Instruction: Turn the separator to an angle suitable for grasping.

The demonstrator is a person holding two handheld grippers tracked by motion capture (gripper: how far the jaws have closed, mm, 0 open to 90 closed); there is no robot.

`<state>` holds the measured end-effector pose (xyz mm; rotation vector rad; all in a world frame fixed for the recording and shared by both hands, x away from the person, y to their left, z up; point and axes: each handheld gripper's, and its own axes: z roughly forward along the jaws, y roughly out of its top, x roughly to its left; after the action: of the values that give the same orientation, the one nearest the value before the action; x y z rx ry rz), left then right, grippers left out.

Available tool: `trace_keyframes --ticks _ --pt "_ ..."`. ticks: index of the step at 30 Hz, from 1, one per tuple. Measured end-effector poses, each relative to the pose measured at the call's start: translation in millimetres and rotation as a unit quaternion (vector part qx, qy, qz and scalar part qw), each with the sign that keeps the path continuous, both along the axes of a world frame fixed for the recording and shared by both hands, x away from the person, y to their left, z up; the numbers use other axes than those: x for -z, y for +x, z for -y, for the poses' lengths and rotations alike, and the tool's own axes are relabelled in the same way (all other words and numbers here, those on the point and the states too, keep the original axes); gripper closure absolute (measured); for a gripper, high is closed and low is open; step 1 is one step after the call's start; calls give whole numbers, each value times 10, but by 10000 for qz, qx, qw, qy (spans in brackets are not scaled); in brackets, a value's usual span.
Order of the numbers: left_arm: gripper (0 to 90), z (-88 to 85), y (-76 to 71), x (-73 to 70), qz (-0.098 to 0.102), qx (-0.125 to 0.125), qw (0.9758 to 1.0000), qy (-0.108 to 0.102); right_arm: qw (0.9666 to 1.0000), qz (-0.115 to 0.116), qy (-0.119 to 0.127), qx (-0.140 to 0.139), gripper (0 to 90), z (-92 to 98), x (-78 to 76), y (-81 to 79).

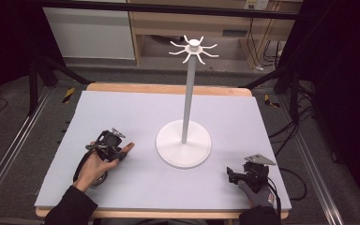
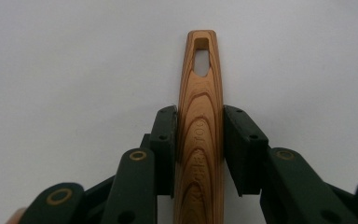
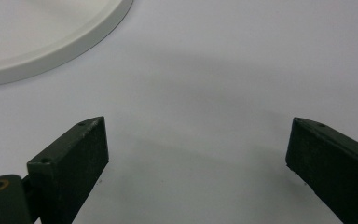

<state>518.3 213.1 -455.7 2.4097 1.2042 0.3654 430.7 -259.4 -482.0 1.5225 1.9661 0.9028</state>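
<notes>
Your left gripper has its two black pads closed against the sides of a wooden handle. The left pad sits flush against the wood; the right pad touches at its inner edge with a thin gap lower down. The handle runs straight up between the jaws, lined up with them. Its far end, rounded and pierced with a hanging slot, reaches well past the fingertips over the pale table cover; its near end passes back beneath the gripper body and out of sight. Faint engraved lettering runs along the grain, too soft to read.

From above, your left gripper lies low on the table cover at its left, with the wooden tip poking out towards the white stand.

Your right gripper has its jaws spread wide with bare table between them. The rim of the stand's round base lies ahead and to their left, well apart from them.
</notes>
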Motion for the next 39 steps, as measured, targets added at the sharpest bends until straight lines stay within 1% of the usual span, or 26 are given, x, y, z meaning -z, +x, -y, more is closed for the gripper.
trace_keyframes --ticks 3,5,6,8,10,19,24,27,28,30,32,35,36,37,38,39 --pt "655 19 37 -18 -132 -22 9999 85 10000 0 12 7 61 1 -1 0" --pt "655 19 43 -19 -147 -23 9998 95 10000 -3 -5 -3 61 1 1 3" --pt "655 11 46 -19 -161 -18 9998 61 10000 -18 17 10 61 -5 3 2" --pt "656 -1 46 -15 -160 -16 9999 4 10000 -11 -3 -16 61 -4 2 3" --pt "661 -7 41 -11 -150 -24 9999 -43 10000 -25 22 27 60 -8 -2 1" --pt "678 -7 28 -12 -91 -59 9999 -29 10000 -53 37 12 60 -9 -1 3" --pt "679 -20 22 -15 -95 -92 9999 -91 10000 -45 29 10 60 -4 -3 4" --pt "679 -22 8 -24 -46 -100 9999 -62 10000 -46 23 9 60 -4 -2 6" --pt "679 -28 2 -32 -56 -119 9999 -91 10000 -48 24 11 60 -5 -2 5" --pt "679 -48 -11 -54 -10 -142 9998 -156 10000 -45 21 7 60 -5 -3 4" --pt "679 -76 -28 -91 64 -152 9997 -178 10000 -37 23 12 60 -3 -4 3" --pt "680 -110 -65 -153 210 -217 9990 -340 10000 -44 25 -6 60 0 -5 3" --pt "680 -121 -82 -175 304 -229 9986 -357 10000 -44 20 8 60 -4 -2 6" --pt "680 -128 -91 -195 317 -227 9985 -381 10000 -44 20 8 60 -4 -2 6" --pt "680 -136 -107 -220 379 -234 9982 -398 10000 -51 23 2 60 -5 -2 5" --pt "680 -144 -128 -252 438 -250 9976 -467 10000 -56 28 5 60 -8 -1 4"
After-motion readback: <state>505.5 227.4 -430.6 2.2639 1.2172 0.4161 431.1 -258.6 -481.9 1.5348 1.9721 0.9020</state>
